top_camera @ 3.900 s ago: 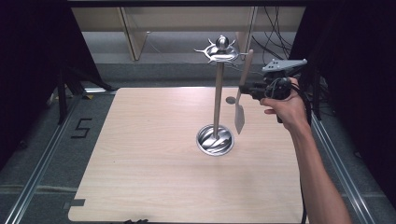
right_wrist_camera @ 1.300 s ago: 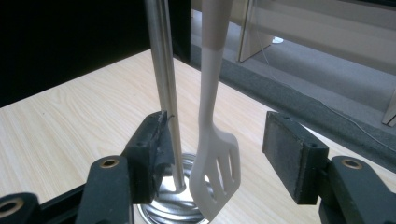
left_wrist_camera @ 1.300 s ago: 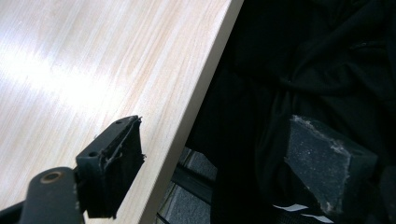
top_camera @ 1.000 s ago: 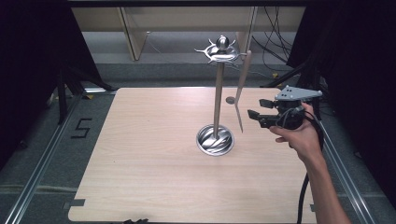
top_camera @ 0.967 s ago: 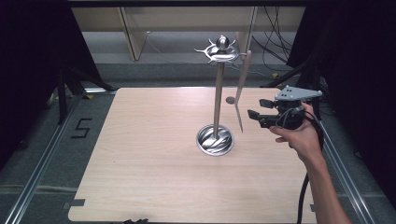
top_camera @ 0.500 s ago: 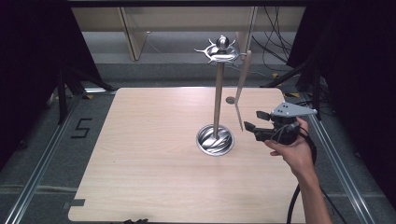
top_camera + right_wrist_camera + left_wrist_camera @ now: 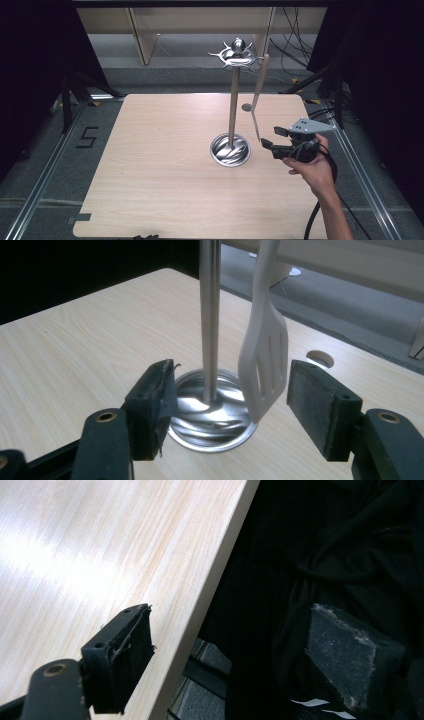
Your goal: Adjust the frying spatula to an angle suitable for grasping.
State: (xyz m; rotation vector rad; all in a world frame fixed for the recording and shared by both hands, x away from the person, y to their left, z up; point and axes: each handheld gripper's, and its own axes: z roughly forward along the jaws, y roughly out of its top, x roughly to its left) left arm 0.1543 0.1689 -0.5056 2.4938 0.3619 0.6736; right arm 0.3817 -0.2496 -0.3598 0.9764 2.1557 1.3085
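Note:
A metal utensil stand [image 7: 232, 110] rises from a round shiny base [image 7: 230, 150] on the wooden table [image 7: 150, 165], with a ring of hooks [image 7: 237, 56] on top. A white slotted spatula [image 7: 259, 90] hangs from one hook, blade down. My right gripper [image 7: 272, 139] sits low, just right of the blade tip. Its jaws have just been opening and stand open. In the right gripper view the spatula blade [image 7: 265, 350] hangs ahead of the gap of the right gripper [image 7: 231, 385], untouched, with the pole [image 7: 210, 315] behind. My left gripper [image 7: 230, 615] is open and holds nothing.
In the left gripper view the table edge [image 7: 220, 570] runs past dark cloth [image 7: 340, 545]. A small round hole [image 7: 246, 107] marks the table behind the spatula. Cables lie on the floor at the back right [image 7: 295, 50]. Metal rails [image 7: 45, 165] flank the table.
The right hand has come down from beside the spatula's middle to the level of its blade tip. The spatula still hangs on its hook and the stand has not moved.

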